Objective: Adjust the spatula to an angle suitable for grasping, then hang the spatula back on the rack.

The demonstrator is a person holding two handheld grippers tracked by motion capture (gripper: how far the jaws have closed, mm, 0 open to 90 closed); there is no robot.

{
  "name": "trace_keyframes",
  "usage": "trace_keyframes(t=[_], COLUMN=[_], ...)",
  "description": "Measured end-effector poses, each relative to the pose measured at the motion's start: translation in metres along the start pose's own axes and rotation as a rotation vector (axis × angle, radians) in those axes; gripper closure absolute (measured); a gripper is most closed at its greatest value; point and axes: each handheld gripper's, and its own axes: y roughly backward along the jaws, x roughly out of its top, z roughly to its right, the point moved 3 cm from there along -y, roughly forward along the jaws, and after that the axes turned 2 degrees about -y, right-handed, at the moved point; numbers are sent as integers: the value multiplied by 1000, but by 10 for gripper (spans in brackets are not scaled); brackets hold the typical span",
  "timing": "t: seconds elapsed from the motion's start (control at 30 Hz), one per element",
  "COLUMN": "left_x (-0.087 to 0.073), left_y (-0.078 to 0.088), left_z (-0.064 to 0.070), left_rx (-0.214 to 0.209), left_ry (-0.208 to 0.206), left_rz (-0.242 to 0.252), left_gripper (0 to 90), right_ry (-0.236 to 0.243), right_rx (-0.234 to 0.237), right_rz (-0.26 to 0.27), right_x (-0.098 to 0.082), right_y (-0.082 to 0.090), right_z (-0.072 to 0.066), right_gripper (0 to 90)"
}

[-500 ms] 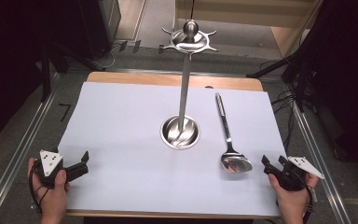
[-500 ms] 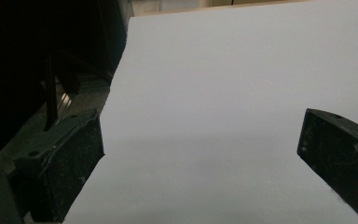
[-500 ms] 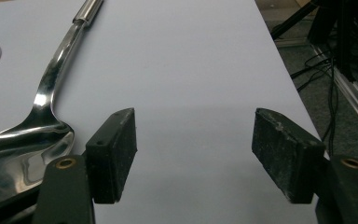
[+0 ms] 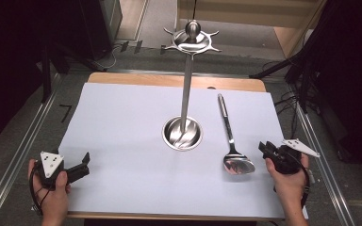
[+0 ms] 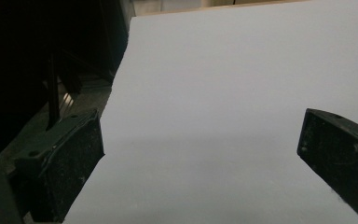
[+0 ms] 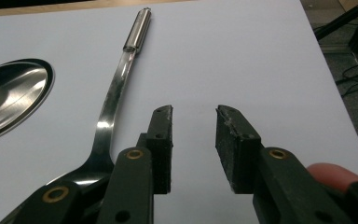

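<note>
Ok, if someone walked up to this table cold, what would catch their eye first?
Probably the tall steel utensil stand, rising from its round base at the middle of the white sheet, its hooked crown empty. Next, the big steel serving spoon lying flat just right of it, bowl toward the person. The right gripper sits beside that bowl, jaws open and holding nothing.

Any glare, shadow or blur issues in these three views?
High view: sharp enough, bright glare on the stand's base and the spoon bowl, surroundings nearly black. Left gripper view: dim and soft, white sheet looks grey. Right gripper view: streaky highlights on the spoon handle; the right hand-held gripper looks slightly soft up close.
</note>
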Motion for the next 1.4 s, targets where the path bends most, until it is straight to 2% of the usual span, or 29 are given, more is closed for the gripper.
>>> trace_keyframes(t=[0.1,0.27,0.3,0.4,0.67,0.97,1.4], left_x=[0,0,0,0,0,0,0], left_y=[0,1,1,0,0,-1,0], left_z=[0,-1,-1,0,0,0,0], left_rx=[-2,-1,-1,-2,-2,1,-1], left_ry=[3,2,2,2,4,-8,-1], left_rz=[1,3,2,1,3,-14,-2], left_gripper=[10,10,10,10,10,10,10], right_ry=[10,0,7,24,23,20,33], right_rx=[2,-1,0,5,15,18,26], right_rz=[-20,-45,-63,-79,-110,-153,-228], right_x=[4,10,12,16,25,31,34], right_y=[-10,-19,-24,-29,-40,-53,-72], right_z=[-4,-8,-11,-15,-22,-29,-43], right_gripper=[649,624,615,595,550,541,574])
